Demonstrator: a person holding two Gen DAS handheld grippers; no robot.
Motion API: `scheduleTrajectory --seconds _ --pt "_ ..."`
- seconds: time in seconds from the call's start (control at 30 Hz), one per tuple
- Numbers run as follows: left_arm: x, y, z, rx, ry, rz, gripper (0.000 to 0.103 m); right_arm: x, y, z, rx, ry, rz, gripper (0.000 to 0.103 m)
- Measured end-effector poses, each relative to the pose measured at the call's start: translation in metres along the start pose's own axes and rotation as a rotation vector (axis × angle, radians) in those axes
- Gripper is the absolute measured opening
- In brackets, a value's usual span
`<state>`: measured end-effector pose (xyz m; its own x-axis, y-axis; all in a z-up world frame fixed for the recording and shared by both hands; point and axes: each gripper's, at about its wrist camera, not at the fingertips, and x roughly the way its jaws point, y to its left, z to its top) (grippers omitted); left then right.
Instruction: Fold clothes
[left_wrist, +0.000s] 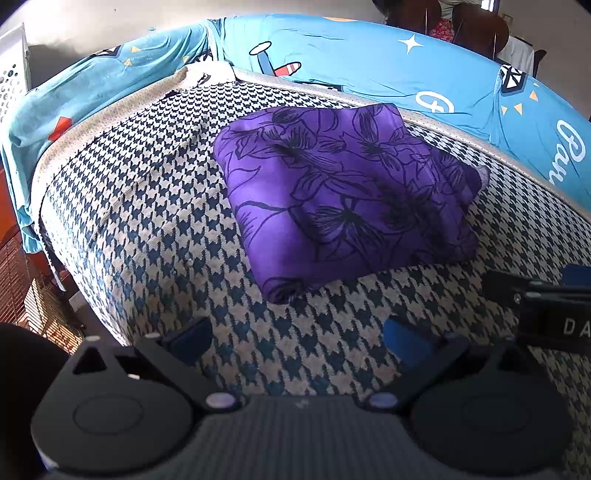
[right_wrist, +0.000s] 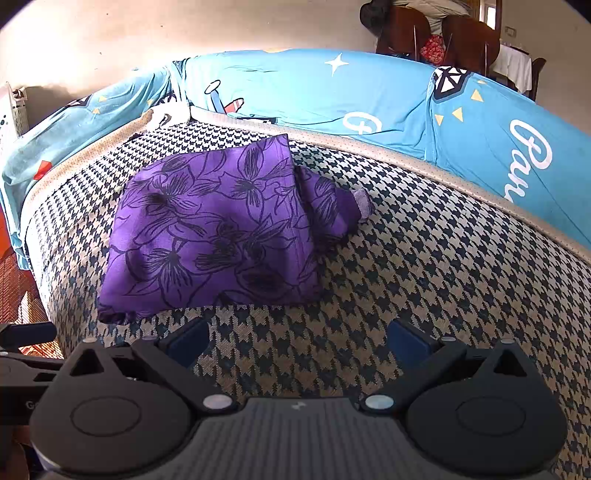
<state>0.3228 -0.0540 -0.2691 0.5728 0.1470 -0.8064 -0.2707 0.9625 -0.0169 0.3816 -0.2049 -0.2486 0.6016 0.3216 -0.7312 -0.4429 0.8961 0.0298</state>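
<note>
We see the purple cloth (left_wrist: 343, 192) lying folded on the checked mattress (left_wrist: 155, 206), near the corner where the blue sheet (left_wrist: 369, 62) is peeled back. Our left gripper (left_wrist: 297, 338) and right gripper (right_wrist: 298, 341) hang spread wide and empty, just short of the cloth's near edge.

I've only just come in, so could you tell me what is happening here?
A person holding two handheld grippers is folding clothes on a houndstooth-covered mattress. A purple floral garment lies folded into a compact bundle, with a pale cuff poking out at one side. The left gripper and right gripper are both open, hanging short of the garment and holding nothing. A blue printed sheet lies bunched behind.
</note>
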Motion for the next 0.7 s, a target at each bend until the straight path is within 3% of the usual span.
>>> scheduleTrajectory --seconds 0.7 --pt "-0.0038 -0.0011 -0.0004 0.008 -0.014 0.031 0.103 -0.0003 -0.001 -0.0004 -0.002 0.001 0.001 0.103"
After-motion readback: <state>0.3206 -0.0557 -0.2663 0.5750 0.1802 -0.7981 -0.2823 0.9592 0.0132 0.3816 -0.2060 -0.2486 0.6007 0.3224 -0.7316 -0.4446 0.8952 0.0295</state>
